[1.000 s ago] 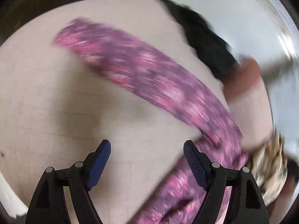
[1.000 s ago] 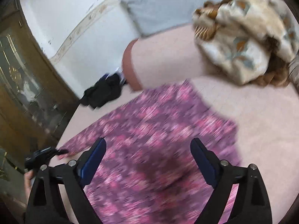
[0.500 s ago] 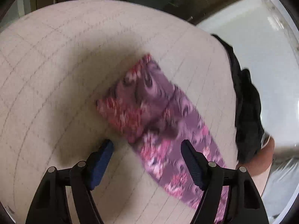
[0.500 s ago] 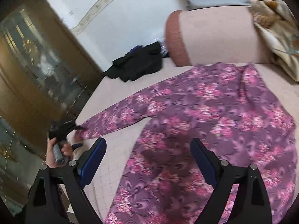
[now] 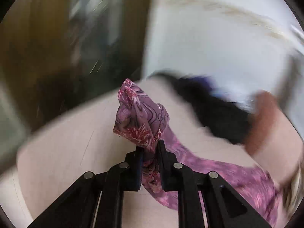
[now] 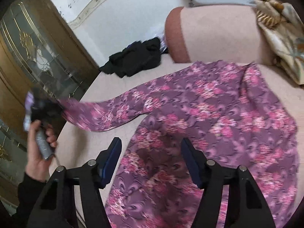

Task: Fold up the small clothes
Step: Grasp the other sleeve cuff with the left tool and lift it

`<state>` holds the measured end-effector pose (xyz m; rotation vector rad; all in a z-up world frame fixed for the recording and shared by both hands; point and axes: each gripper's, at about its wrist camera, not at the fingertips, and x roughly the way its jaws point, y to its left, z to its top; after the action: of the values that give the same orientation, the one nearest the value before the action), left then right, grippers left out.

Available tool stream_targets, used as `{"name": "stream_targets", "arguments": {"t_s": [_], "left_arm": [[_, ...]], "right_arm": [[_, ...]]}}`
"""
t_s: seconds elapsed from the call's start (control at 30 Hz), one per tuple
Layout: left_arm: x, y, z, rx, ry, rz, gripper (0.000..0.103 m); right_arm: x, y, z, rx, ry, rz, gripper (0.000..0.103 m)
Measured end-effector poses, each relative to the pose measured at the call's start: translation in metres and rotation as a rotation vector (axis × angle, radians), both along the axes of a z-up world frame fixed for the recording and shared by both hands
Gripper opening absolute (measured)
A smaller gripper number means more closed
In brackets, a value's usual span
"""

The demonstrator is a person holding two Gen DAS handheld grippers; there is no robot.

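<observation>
The left tool (image 5: pixel 149 152) is clamping the cuff of the purple floral garment's (image 6: pixel 218 117) sleeve (image 5: pixel 140 119), lifting it off the pink sofa seat (image 6: pixel 117 79) near its left edge, apparently so the sleeve can be carried across the body for a fold. The right tool (image 6: pixel 152 163) is closing, its jaws apart and pressing nothing, over the garment's body lying spread across the seat, probably to pin or pinch it.

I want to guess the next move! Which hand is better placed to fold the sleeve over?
Left, probably. The left tool is shut on the sleeve end, while the right tool is closing over the garment's body, gripping nothing yet.
</observation>
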<state>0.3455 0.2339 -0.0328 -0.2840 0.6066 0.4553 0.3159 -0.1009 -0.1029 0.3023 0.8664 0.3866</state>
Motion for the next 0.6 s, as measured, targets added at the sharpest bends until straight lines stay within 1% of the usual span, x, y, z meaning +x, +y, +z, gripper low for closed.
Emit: {"name": "stream_targets", "arguments": {"t_s": [0.03,0.07,0.13,0.2,0.23,0.3,0.33,0.37,0.4,0.43,0.47,0.5,0.57,0.6], "left_arm": [[-0.01,-0.029,0.014,0.022,-0.032,-0.077,0.013],[-0.017,-0.052,0.022,0.031,-0.046,-0.144,0.013],[-0.034,-0.109,0.028,0.05,-0.043,-0.306,0.014],[-0.049,-0.15,0.02,0.069,-0.031,-0.422,0.014],[-0.06,-0.175,0.011,0.064,-0.031,-0.503,0.014],[-0.076,-0.204,-0.003,0.033,-0.037,-0.621,0.014],[-0.088,-0.222,-0.015,0.022,-0.04,-0.687,0.014],[-0.088,-0.241,-0.024,0.038,-0.039,-0.726,0.014],[-0.097,-0.261,-0.033,0.079,-0.034,-0.763,0.014],[-0.104,-0.284,-0.047,0.148,-0.016,-0.812,0.014],[-0.103,-0.298,-0.053,0.182,0.003,-0.846,0.014],[-0.106,-0.314,-0.065,0.216,0.032,-0.88,0.014],[-0.107,-0.335,-0.083,0.255,0.07,-0.91,0.014],[-0.104,-0.343,-0.093,0.28,0.088,-0.925,0.014]], "right_arm": [[-0.005,-0.01,0.005,-0.008,-0.008,-0.011,0.065],[-0.009,-0.018,0.008,-0.01,-0.012,-0.017,0.065],[-0.016,-0.041,0.015,-0.001,-0.013,-0.036,0.065],[-0.019,-0.062,0.017,0.017,-0.007,-0.048,0.065],[-0.019,-0.076,0.017,0.032,0.002,-0.051,0.065],[-0.014,-0.101,0.011,0.075,0.027,-0.05,0.065],[-0.011,-0.108,0.007,0.096,0.037,-0.047,0.065],[-0.007,-0.119,0.001,0.129,0.052,-0.041,0.065],[-0.004,-0.131,-0.007,0.183,0.065,-0.031,0.065],[-0.001,-0.137,-0.013,0.227,0.073,-0.016,0.065],[0.004,-0.145,-0.022,0.296,0.098,0.017,0.066],[0.011,-0.151,-0.033,0.373,0.154,0.065,0.067],[0.022,-0.158,-0.05,0.47,0.228,0.114,0.067],[0.026,-0.162,-0.056,0.492,0.243,0.111,0.067]]}}
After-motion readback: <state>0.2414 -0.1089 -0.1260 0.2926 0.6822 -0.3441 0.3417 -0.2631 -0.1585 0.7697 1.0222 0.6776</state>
